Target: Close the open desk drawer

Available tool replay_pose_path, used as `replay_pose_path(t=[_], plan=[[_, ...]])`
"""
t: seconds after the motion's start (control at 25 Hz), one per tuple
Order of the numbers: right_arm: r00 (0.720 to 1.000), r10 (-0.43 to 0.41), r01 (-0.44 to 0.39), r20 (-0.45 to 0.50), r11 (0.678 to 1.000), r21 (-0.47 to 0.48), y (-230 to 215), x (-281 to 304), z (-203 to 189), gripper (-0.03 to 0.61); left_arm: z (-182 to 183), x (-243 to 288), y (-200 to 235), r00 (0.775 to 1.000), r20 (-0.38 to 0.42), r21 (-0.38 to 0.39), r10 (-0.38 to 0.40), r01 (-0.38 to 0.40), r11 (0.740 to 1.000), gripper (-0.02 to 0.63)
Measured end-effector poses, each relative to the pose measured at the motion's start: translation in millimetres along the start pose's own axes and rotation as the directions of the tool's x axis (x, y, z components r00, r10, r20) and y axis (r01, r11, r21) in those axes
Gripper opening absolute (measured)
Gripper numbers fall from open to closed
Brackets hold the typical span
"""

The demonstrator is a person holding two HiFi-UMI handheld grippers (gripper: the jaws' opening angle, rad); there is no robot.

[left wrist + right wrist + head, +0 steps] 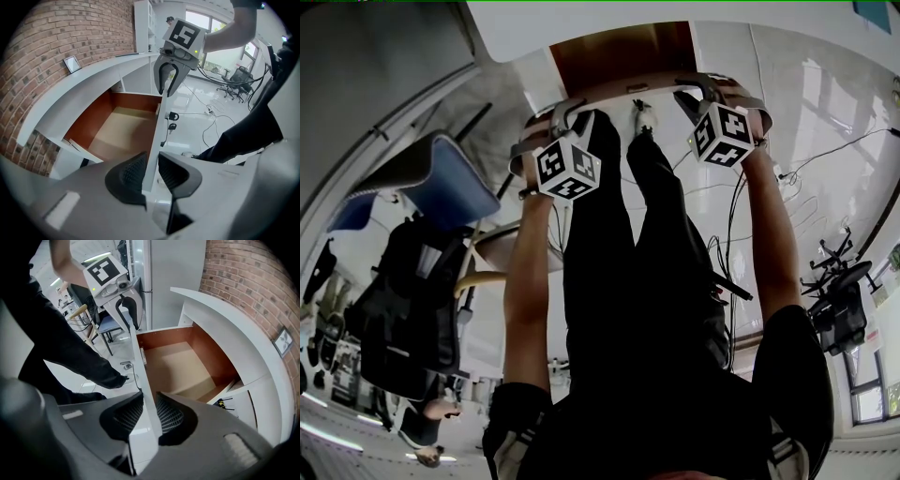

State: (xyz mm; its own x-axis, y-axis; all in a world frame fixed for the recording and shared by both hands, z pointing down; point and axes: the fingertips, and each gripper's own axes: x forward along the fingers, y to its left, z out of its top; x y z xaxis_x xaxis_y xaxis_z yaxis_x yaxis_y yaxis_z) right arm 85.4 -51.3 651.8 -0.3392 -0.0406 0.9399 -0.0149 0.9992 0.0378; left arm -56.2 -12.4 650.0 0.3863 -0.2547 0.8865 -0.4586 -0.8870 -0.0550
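Jaws (both part-open) on drawer front [153, 140]

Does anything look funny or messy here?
Just the drawer: it sticks far out of the white desk and is empty. The left gripper and right gripper have their jaws closed on its front panel. Nothing looks spilled or broken.

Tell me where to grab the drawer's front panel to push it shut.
Grip the front panel by its top edge, coming from above. It is a thin upright board, slim enough to fit between the jaws, and its top edge stands free above the open drawer.
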Motion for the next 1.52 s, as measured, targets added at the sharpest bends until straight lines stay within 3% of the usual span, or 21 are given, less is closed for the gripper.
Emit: replay_pose_path(t=[1.28,1.52], plan=[[0.991,-0.130,0.130,0.016,0.991,-0.010,-67.8,5.3,24.5,0.089,10.5,3.2,78.1,0.992,-0.006,-0.004,0.127,-0.127,0.992,0.114],[0.981,-0.191,0.191,0.012,0.981,-0.008,-79.0,5.1,26.3,0.089,12.9,3.4,88.3,0.986,0.001,-0.019,0.169,-0.169,0.985,0.117]])
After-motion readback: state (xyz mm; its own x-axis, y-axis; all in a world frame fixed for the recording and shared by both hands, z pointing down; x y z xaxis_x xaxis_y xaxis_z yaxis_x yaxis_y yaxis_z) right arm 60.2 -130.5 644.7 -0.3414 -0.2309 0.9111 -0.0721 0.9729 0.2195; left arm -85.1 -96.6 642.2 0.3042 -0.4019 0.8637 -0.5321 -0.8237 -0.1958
